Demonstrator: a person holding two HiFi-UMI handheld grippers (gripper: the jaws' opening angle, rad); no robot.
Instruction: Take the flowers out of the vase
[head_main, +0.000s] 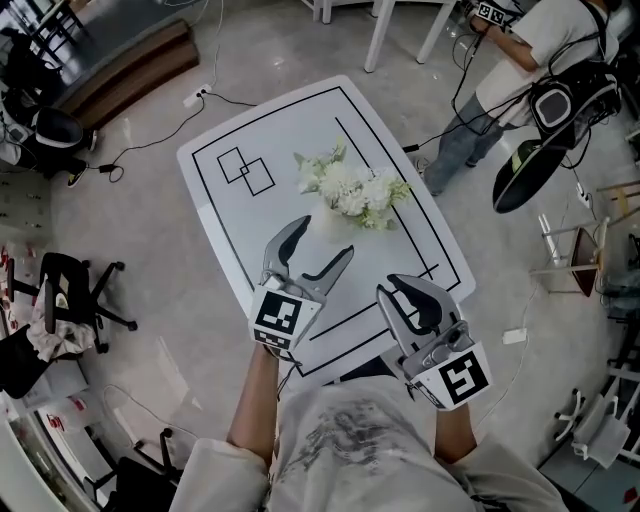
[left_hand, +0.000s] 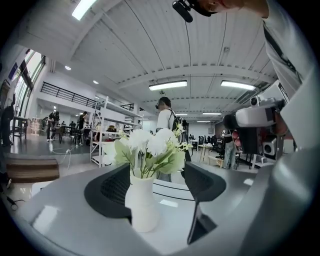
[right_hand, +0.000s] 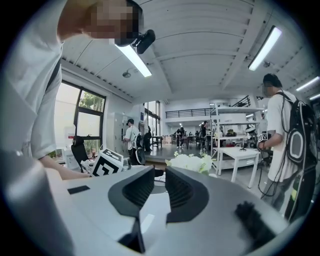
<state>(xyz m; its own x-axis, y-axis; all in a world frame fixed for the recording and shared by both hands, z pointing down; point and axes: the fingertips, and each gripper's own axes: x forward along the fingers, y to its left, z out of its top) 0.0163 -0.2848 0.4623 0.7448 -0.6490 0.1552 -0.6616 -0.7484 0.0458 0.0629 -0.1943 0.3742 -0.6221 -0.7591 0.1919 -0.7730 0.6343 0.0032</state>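
Note:
A white vase with white flowers and green leaves stands upright on the white table. My left gripper is open at the vase's near side. In the left gripper view the vase stands between the spread jaws of the left gripper, close to the left jaw, and whether that jaw touches it I cannot tell. The flowers rise above the jaws. My right gripper hovers lower right of the vase. The right gripper shows only a narrow slit with nothing in it, and the flowers lie beyond.
Black lines and two overlapping squares are drawn on the table top. A person with a backpack stands past the table's far right corner. An office chair is at the left, cables run over the floor, and shelves stand in the background.

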